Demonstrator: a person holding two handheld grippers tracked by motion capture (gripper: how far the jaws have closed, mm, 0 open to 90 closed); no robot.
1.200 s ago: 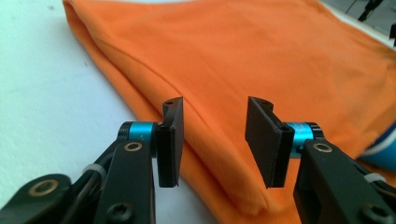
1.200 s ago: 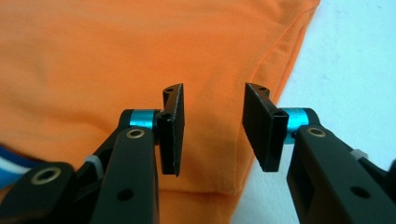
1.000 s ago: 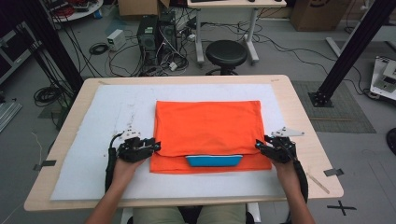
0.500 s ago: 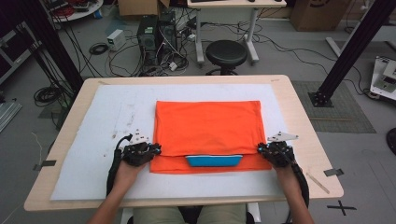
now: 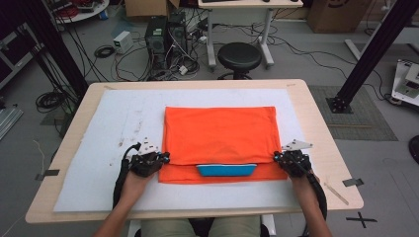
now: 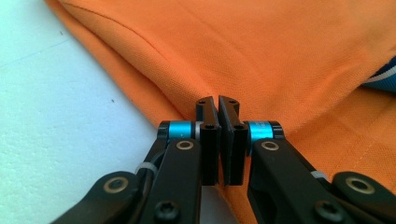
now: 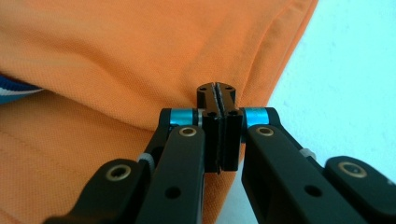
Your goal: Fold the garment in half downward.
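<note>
An orange shirt [image 5: 220, 133] lies folded flat on the white mat [image 5: 113, 128], its blue collar [image 5: 226, 170] peeking out at the near edge. My left gripper [image 5: 165, 157] sits at the left end of the fold's near edge. Its jaws have just been closing and now pinch the orange cloth [image 6: 280, 46] at the left gripper's tips [image 6: 218, 100]. My right gripper [image 5: 276, 157] mirrors it at the right end. Its jaws have also just been closing, and the right gripper's tips [image 7: 216, 87] clamp the upper layer's edge [image 7: 116, 46].
The wooden table [image 5: 321, 108] carries the mat, with bare mat to the left and right of the shirt. Beyond the far edge stand a black stool [image 5: 239, 57], computer boxes and cables on the floor.
Both grippers' jaws have gone from apart to shut on the shirt's side edges. The hands have barely shifted and the shirt lies as before.
</note>
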